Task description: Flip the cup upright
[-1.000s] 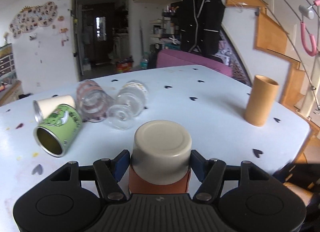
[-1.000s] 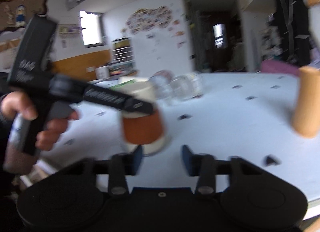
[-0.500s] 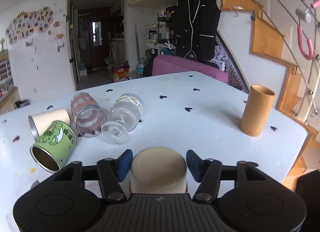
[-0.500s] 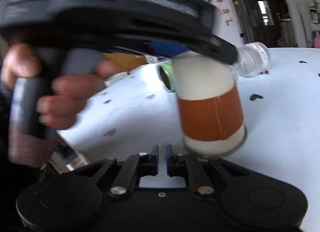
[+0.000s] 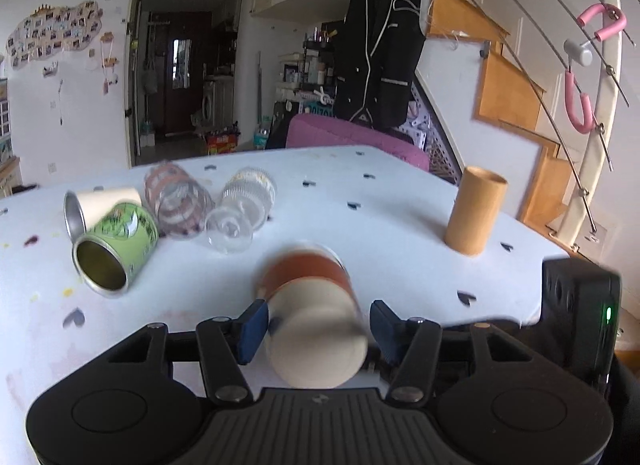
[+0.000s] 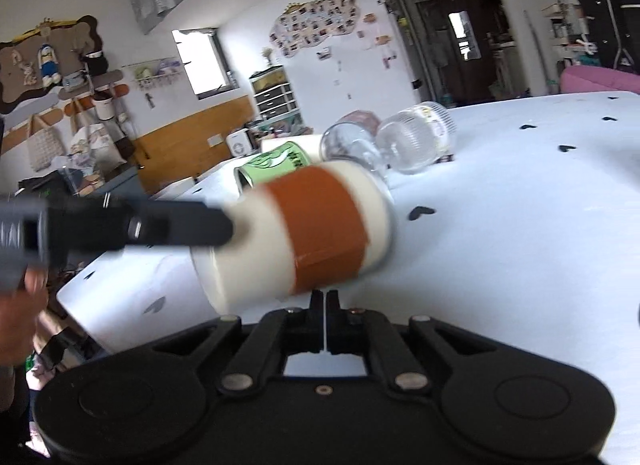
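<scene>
1. Up close, between the blue pads of the left tool, is the cream cup with a brown band. The left tool holds it near its flat bottom. The cup is tipped on its side just above the table, with its bottom toward the left tool's camera and its open end pointing away. It looks blurry, so I think it is in the middle of the turn.
2. To do this well, keep the squeeze firm and roll the wrist until the open end points up. I think a loose squeeze could let the cup slip out.
3. Lower the cup until its bottom sits flat on the table before you let go.
4. Just under the cup in the right wrist view is the right tool. Its two fingers are almost together and it holds nothing. It is best kept low and out of the way.
5. A bit further out, the white table with little dark hearts has bare room in front to set the cup down.
6. Further back on the left lie a green tin can and two clear glasses, all on their sides. Stay away from them.
7. Far to the right stands a tall tan tube cup, well apart.
</scene>
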{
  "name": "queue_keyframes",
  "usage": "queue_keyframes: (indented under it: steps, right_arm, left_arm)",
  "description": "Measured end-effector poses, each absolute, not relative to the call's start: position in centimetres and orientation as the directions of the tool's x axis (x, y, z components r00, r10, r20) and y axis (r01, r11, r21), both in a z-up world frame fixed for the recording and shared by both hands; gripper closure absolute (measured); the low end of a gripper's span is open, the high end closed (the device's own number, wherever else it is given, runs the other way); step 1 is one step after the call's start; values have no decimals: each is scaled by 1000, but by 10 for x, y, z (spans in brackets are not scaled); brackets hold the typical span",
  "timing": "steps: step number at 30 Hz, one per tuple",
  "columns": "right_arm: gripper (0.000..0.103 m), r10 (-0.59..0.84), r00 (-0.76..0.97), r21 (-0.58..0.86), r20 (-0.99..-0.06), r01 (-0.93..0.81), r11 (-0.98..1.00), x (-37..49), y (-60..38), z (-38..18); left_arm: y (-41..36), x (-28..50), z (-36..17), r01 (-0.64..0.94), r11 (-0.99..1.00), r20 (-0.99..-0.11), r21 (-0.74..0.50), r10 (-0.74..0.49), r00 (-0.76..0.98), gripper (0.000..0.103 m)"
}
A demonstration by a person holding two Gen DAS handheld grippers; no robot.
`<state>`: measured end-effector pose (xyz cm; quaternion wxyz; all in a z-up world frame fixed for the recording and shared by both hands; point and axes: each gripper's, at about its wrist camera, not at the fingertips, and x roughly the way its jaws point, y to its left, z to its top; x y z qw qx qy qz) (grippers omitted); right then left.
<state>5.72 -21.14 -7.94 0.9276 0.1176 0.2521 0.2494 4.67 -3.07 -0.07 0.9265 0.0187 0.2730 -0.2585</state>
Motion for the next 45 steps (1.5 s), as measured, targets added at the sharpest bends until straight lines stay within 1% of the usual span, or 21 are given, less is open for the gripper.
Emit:
queue_keyframes:
  steps: [5, 8, 9, 10, 11, 12, 13, 15, 17, 19, 21, 23, 25, 28, 33, 35, 38, 45]
  right_arm:
    - [100, 497, 769, 336, -402, -381, 861, 62, -221, -77]
    - [93, 485, 780, 366, -395, -351, 862, 59, -230, -71]
    - [88, 488, 779, 386, -393, -342, 857, 61, -233, -68]
    - [79, 491, 779, 405, -389, -334, 851, 62, -236, -64]
    - [74, 491, 780, 421, -387, -324, 847, 64, -238, -61]
    - [65, 492, 779, 438, -387, -315, 842, 67, -239, -58]
    - [59, 500, 774, 457, -389, -308, 834, 71, -240, -55]
    - [51, 531, 747, 522, -399, -291, 802, 84, -242, -51]
    - [46, 578, 704, 600, -412, -267, 754, 98, -242, -48]
    - [35, 622, 661, 674, -420, -232, 701, 115, -243, -48]
    - [31, 645, 629, 718, -434, -191, 669, 131, -240, -48]
    - [30, 659, 600, 736, -454, -165, 657, 145, -236, -51]
    - [27, 670, 565, 742, -482, -142, 655, 156, -228, -54]
    - [26, 696, 511, 753, -504, -135, 644, 169, -215, -63]
    - [27, 691, 521, 727, -501, -179, 663, 167, -206, -63]
    - [27, 673, 552, 688, -493, -226, 690, 158, -205, -56]
    - [27, 624, 621, 570, -475, -323, 756, 134, -198, -40]
    - [27, 541, 719, 303, -437, -449, 841, 80, -185, -16]
  left_arm:
    - [-27, 45, -14, 470, 876, -537, -110, -450, 714, 47]
    - [-21, 46, -17, 457, 881, -547, -126, -446, 709, 47]
    - [-20, 47, -18, 451, 883, -552, -130, -442, 707, 47]
    - [-20, 48, -20, 444, 887, -559, -128, -435, 706, 47]
    - [-20, 48, -22, 438, 890, -566, -125, -427, 705, 47]
    - [-20, 49, -25, 433, 893, -573, -125, -421, 703, 47]
    - [-20, 50, -27, 428, 895, -579, -127, -418, 700, 47]
    - [-18, 52, -30, 429, 891, -584, -145, -427, 690, 46]
    - [-18, 52, -32, 431, 891, -585, -146, -429, 689, 46]
    - [-19, 52, -33, 433, 890, -585, -144, -429, 688, 46]
    - [-18, 52, -33, 433, 890, -586, -146, -431, 687, 46]
    - [-17, 52, -34, 431, 889, -585, -154, -434, 685, 46]
    - [-17, 52, -34, 431, 888, -584, -157, -436, 685, 46]
    - [-17, 52, -34, 432, 888, -582, -157, -437, 686, 47]
    - [-16, 52, -35, 432, 887, -582, -163, -440, 684, 47]
    - [-15, 51, -36, 441, 880, -577, -176, -455, 679, 47]
    - [-17, 50, -39, 455, 871, -571, -188, -474, 671, 47]
    - [-30, 42, -54, 471, 872, -551, -137, -462, 695, 46]
